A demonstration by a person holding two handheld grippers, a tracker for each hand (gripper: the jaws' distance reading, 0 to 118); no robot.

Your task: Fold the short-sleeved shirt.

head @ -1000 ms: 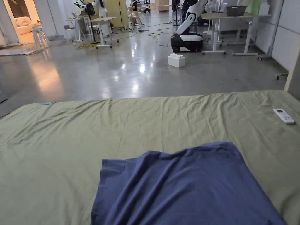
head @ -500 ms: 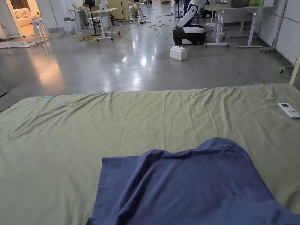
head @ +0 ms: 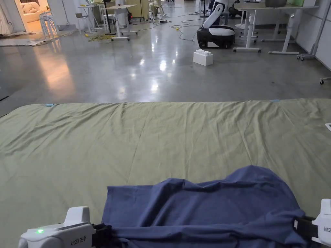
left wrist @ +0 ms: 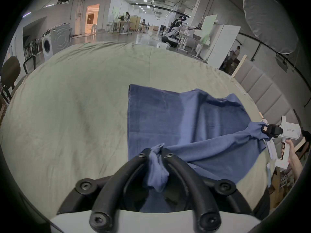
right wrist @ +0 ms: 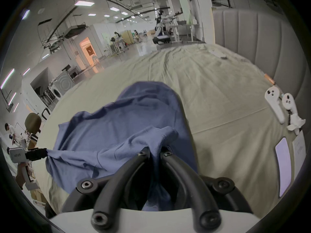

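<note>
A blue short-sleeved shirt lies on the green bed sheet near its front edge, its far right part humped up. My left gripper is shut on the shirt's near left corner, with cloth bunched between the jaws of the left gripper in its own view. My right gripper is shut on the near right corner; the right gripper pinches a fold of the shirt. The near edge of the shirt is stretched between the two grippers.
Two white controllers, a phone and paper lie on the bed at the right by the padded headboard. Beyond the bed is bare shiny floor with a white block, a robot base and desks.
The shirt's near edge has been drawn toward me and lifted, so less of it shows on the sheet. Both grippers have come into the head view at the bottom corners.
</note>
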